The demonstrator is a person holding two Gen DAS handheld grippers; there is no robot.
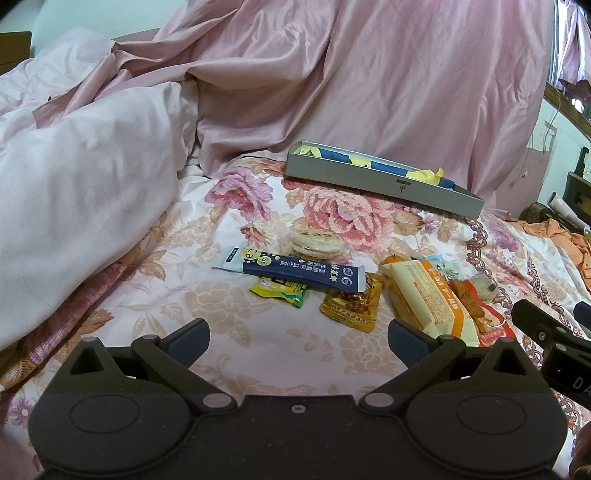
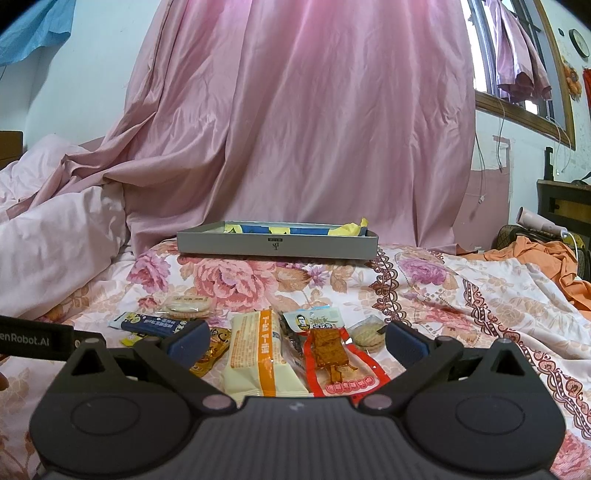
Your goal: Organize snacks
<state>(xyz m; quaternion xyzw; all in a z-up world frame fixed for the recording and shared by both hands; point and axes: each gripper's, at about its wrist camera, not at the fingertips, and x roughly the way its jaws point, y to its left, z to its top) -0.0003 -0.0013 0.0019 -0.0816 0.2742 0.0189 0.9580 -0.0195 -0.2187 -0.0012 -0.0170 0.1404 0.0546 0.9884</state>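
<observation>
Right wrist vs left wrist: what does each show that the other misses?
Only right wrist: wall clock, blue cloth top left, the right gripper with jaws wide over the cream-orange packet.
Only left wrist: the left gripper, jaws open over bare bedspread.
Both: grey tray, navy sachet, red strip snack, pink curtain.

Bare bedspread (image 1: 258,343) lies open before the snacks (image 1: 343,284); a clear strip separates them from the box (image 1: 380,184). The duvet (image 1: 85,184) crowds the left, seemingly soft.
</observation>
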